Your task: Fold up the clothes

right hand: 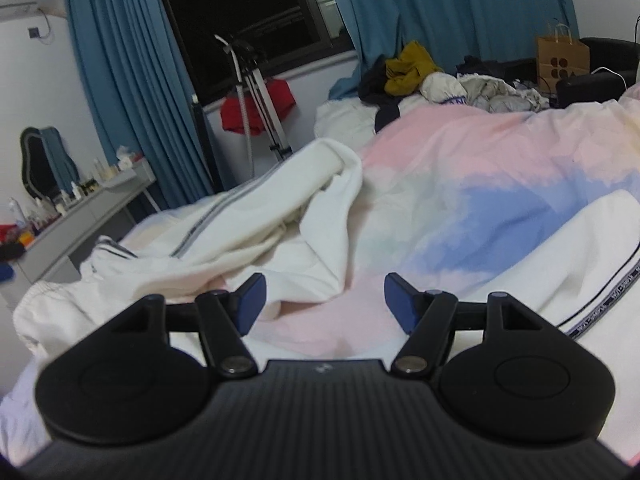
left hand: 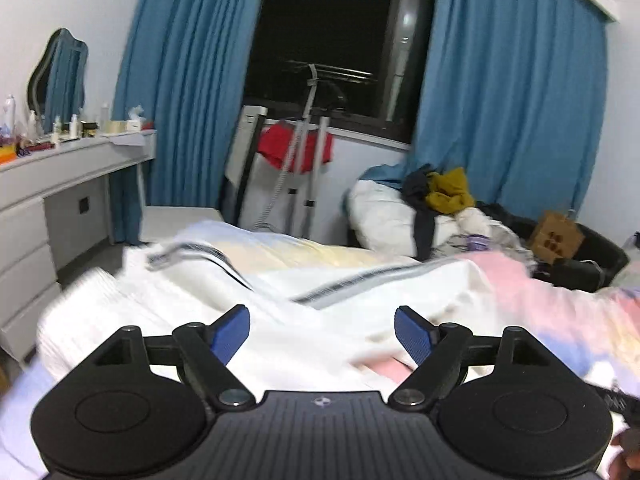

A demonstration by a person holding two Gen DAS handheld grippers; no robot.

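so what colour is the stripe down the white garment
Grey with dark edging, running along the white garment; it shows best in the right wrist view.

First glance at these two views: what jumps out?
A rumpled white garment with a dark stripe lies across the pink-and-blue bedspread, right ahead of both open grippers, left and right. Behind, blue curtains frame a black window, with a clothes pile at the bed's far end.

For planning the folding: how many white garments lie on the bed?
2: a crumpled striped white garment on the left, and another white garment on the right. More may be hidden.
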